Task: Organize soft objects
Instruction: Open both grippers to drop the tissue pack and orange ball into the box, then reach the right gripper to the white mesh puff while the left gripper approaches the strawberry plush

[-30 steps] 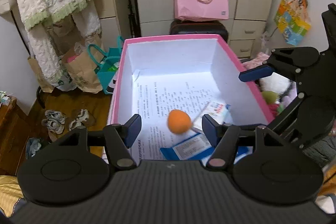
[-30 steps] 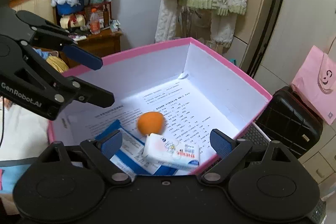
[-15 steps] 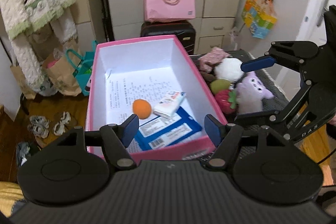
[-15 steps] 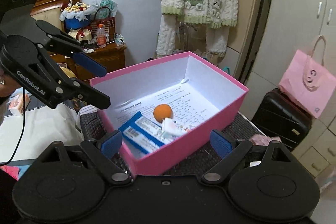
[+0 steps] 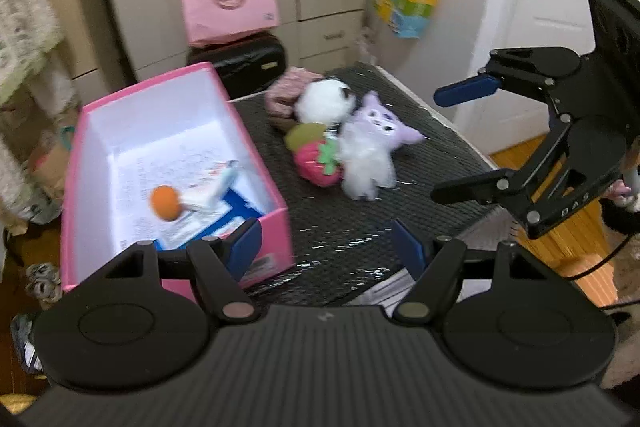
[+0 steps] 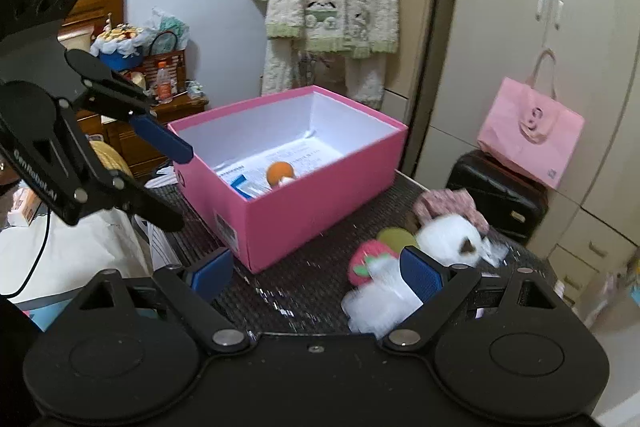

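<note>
My left gripper (image 5: 326, 247) is opening on nothing, my right gripper (image 6: 316, 273) is gaping empty; fluffy plush toys (image 5: 366, 151) are lying heaped beside the pink box (image 5: 276, 227).

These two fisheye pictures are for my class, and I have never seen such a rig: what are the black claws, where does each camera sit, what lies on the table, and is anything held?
A person holds a two-finger tool in each hand; no robot arm is involved. One camera rides on the left hand-held gripper, the other on the right hand-held gripper, each looking along its own blue-tipped fingers and catching the other tool at the picture's edge. On the dark mat stands a pink box holding an orange ball and packets. Beside it lie soft toys: a strawberry, a white and purple plush and a white ball plush. Nothing is held; the left jaws are opening.
</note>
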Available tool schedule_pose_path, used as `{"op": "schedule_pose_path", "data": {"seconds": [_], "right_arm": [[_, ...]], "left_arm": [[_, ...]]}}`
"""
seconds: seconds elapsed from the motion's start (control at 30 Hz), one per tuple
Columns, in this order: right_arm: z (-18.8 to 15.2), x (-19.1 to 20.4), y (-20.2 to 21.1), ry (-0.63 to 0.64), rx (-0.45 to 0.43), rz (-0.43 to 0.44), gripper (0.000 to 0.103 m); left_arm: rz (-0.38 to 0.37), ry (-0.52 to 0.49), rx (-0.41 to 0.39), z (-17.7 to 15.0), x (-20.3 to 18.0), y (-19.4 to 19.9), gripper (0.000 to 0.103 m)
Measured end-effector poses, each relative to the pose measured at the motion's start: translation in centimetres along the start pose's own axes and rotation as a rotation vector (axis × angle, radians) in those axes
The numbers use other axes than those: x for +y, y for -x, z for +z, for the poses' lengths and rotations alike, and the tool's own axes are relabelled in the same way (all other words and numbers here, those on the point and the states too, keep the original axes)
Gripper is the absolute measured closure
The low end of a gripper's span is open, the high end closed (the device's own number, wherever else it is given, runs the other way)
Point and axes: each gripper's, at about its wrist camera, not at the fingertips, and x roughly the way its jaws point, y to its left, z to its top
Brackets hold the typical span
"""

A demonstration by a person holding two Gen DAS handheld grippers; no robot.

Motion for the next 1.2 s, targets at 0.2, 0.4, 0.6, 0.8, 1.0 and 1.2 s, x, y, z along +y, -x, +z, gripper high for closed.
{"op": "schedule_pose_path", "data": {"seconds": [0.2,0.4,0.6,0.8,1.0,1.2], "right_arm": [[-2.7,-1.4,0.1,-0.018,0.012,-0.020,0.010],[-4.9,-3.5,-1.0,-0.022,0.017,-0.012,0.010],[-6.6,-5.5,-3.0,0.000,-0.017,-0.025,0.010],[-7.5,-6.0,-6.7,0.077,-0.029,0.002,0.010],[-7.4,-6.1,-10.8,0.142,-0.011,-0.036,0.010],[-7.1,-6.3,-13.1,0.151,-0.030,-0.053,0.011]], "left_arm": [[-0.048,-0.036,-0.020,0.8,-2.6,-2.5,0.032],[-0.070,-0.056,-0.021,1.6,-4.4,-5.7,0.032],[-0.041,-0.042,-0.059,2.0,-5.0,-8.7,0.032],[0.052,-0.031,-0.101,2.6,-5.0,-11.3,0.033],[0.039,0.050,-0.084,3.6,-4.1,-14.4,0.035],[0.002,0.123,-0.086,3.4,-3.5,-16.4,0.035]]}}
